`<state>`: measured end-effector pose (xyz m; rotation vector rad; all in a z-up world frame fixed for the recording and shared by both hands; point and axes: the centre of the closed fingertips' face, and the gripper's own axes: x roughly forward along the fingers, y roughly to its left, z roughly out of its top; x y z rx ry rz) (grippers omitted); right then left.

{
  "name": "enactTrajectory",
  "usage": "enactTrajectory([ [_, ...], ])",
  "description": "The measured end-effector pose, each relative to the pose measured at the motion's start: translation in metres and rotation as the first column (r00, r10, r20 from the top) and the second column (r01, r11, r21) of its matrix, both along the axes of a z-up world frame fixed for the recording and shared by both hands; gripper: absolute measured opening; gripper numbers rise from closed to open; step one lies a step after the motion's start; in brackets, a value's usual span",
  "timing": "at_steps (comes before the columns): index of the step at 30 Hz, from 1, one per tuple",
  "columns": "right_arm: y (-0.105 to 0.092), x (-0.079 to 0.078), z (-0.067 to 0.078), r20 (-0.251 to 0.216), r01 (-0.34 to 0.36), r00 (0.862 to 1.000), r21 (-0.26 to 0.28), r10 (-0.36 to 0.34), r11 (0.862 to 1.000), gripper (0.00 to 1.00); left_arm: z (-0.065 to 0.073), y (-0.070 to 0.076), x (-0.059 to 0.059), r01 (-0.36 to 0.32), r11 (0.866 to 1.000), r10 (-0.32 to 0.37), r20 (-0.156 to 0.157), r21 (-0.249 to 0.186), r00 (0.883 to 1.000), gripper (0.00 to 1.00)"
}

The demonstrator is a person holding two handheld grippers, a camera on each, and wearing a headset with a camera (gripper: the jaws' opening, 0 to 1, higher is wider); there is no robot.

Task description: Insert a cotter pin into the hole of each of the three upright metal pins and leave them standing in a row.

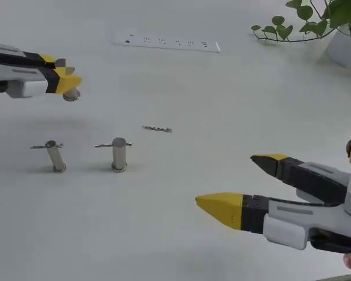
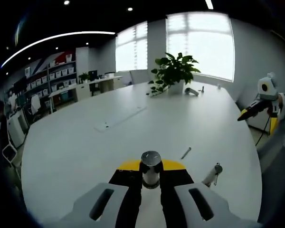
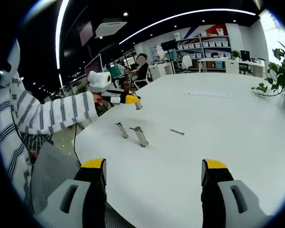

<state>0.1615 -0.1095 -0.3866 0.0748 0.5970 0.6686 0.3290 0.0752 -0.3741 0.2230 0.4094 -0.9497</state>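
Risk was the loose cotter pin [image 1: 157, 129], flat on the table [image 1: 222, 88]: my right gripper [image 1: 225, 178], wide and empty, could skid it. Left gripper [image 1: 69, 84] clamped the third pin [image 2: 151, 173], hole probably hidden.

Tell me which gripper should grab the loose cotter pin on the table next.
Right. The right gripper is open and empty, with the loose cotter pin ahead of its jaws. The left gripper is shut on the third metal pin, so it is occupied.
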Motion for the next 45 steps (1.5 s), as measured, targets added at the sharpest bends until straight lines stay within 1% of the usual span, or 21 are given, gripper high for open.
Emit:
enactTrajectory([
  [4,0.0,0.0,0.003,0.013,-0.003,1.0,0.002,0.003,1.0,0.8,0.014,0.001,-0.007,0.021,1.0,-0.021,0.025,-0.007,0.999,0.09],
  [5,0.0,0.0,0.004,0.019,-0.005,1.0,0.001,0.005,1.0,0.8,0.018,0.0,-0.009,0.03,1.0,-0.03,0.036,-0.009,0.999,0.09],
  [8,-0.001,0.001,0.006,0.031,-0.006,1.0,0.003,0.006,1.0,0.8,0.027,-0.003,-0.018,0.056,0.998,-0.055,0.054,-0.012,0.997,0.09],
  [12,-0.001,0.001,0.009,0.044,-0.008,0.999,0.002,0.008,1.0,0.8,0.035,-0.013,-0.033,0.101,0.995,-0.1,0.075,-0.009,0.992,0.09],
  [17,0.0,0.0,0.008,0.051,-0.012,0.999,-0.002,0.012,1.0,0.8,0.038,-0.028,-0.057,0.148,0.989,-0.147,0.081,-0.009,0.986,0.09],
  [20,0.002,-0.002,0.009,0.058,-0.013,0.998,0.003,0.013,1.0,0.8,0.035,-0.038,-0.071,0.182,0.983,-0.181,0.073,-0.006,0.981,0.09],
  [21,0.003,-0.003,0.009,0.06,-0.013,0.998,0.005,0.012,1.0,0.8,0.033,-0.043,-0.078,0.194,0.981,-0.194,0.073,-0.003,0.978,0.09],
  [24,0.003,-0.005,0.008,0.06,-0.012,0.998,0.003,0.012,1.0,0.8,0.027,-0.053,-0.092,0.221,0.975,-0.221,0.067,-0.001,0.973,0.09],
  [26,0.004,-0.007,0.007,0.061,-0.011,0.998,0.004,0.011,1.0,0.8,0.024,-0.058,-0.099,0.231,0.973,-0.23,0.06,-0.004,0.971,0.09],
  [27,0.003,-0.008,0.007,0.061,-0.009,0.998,0.006,0.009,1.0,0.8,0.02,-0.061,-0.104,0.239,0.971,-0.239,0.053,-0.003,0.97,0.09],
  [32,0.002,-0.012,0.005,0.062,0.004,0.998,0.01,-0.004,1.0,0.81,0.003,-0.072,-0.119,0.249,0.968,-0.249,0.025,-0.002,0.968,0.09],
  [33,0.001,-0.013,0.005,0.06,0.005,0.998,0.013,-0.006,1.0,0.81,0.003,-0.077,-0.129,0.253,0.967,-0.253,0.013,0.001,0.967,0.09],
  [35,0.0,-0.012,0.004,0.062,0.021,0.998,0.012,-0.021,1.0,0.84,-0.003,-0.082,-0.137,0.261,0.965,-0.261,0.004,0.017,0.965,0.09],
  [37,-0.002,-0.012,0.004,0.061,0.033,0.998,0.014,-0.034,0.999,0.87,-0.01,-0.089,-0.146,0.257,0.966,-0.257,-0.007,0.025,0.966,0.09],
  [38,-0.002,-0.013,0.003,0.057,0.036,0.998,0.017,-0.037,0.999,0.87,-0.014,-0.091,-0.149,0.255,0.966,-0.255,-0.015,0.025,0.967,0.09],
  [41,-0.001,-0.014,0.002,0.054,0.034,0.998,0.015,-0.034,0.999,0.9,-0.023,-0.093,-0.152,0.249,0.968,-0.249,-0.025,0.03,0.968,0.09],
  [44,0.0,-0.015,0.001,0.051,0.024,0.998,0.012,-0.024,1.0,0.91,-0.031,-0.094,-0.153,0.243,0.969,-0.242,-0.03,0.04,0.97,0.09],
  [45,0.001,-0.015,0.001,0.051,0.023,0.998,0.013,-0.023,1.0,0.92,-0.034,-0.094,-0.152,0.241,0.97,-0.24,-0.031,0.043,0.97,0.09],
])
